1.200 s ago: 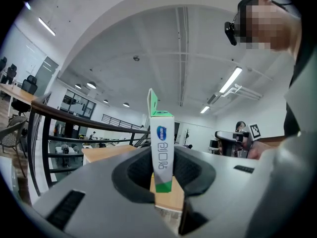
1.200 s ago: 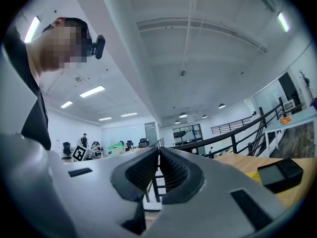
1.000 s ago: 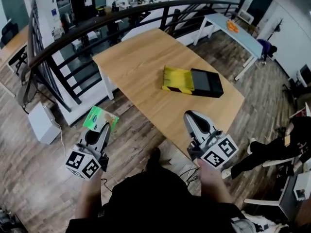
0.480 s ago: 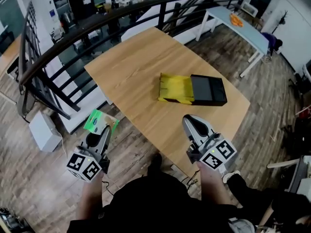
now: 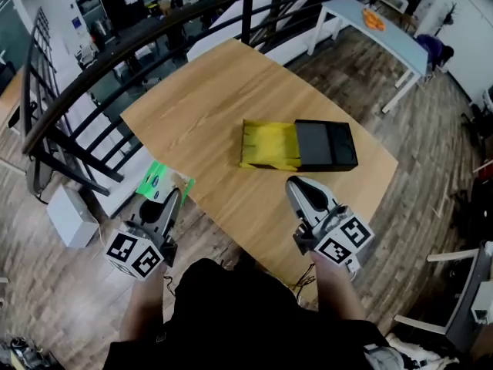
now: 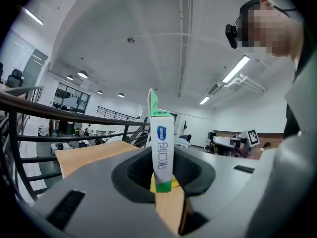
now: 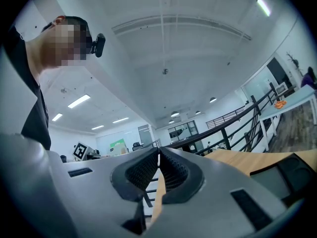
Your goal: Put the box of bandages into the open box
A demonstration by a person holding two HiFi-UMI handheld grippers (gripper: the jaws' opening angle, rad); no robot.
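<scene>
In the head view my left gripper (image 5: 169, 200) is shut on the green and white box of bandages (image 5: 160, 180), held upright just off the near left edge of the wooden table (image 5: 200, 106). In the left gripper view the bandage box (image 6: 162, 155) stands pinched between the pads of the left gripper (image 6: 163, 180). The open box (image 5: 267, 145), a yellow tray pulled out of a black sleeve (image 5: 326, 145), lies mid-table. My right gripper (image 5: 297, 186) hovers over the table's near edge, shut and empty. The right gripper view shows the right gripper (image 7: 159, 155) with its pads touching.
A black railing (image 5: 92, 75) curves behind and to the left of the table. A light blue table (image 5: 385, 29) stands at the far right with an orange thing on it. A white box (image 5: 69, 214) sits on the wooden floor at the left.
Both grippers have come closer to the table. The bandage box now sits by the table's near left edge, still gripped. The right gripper stays shut.
</scene>
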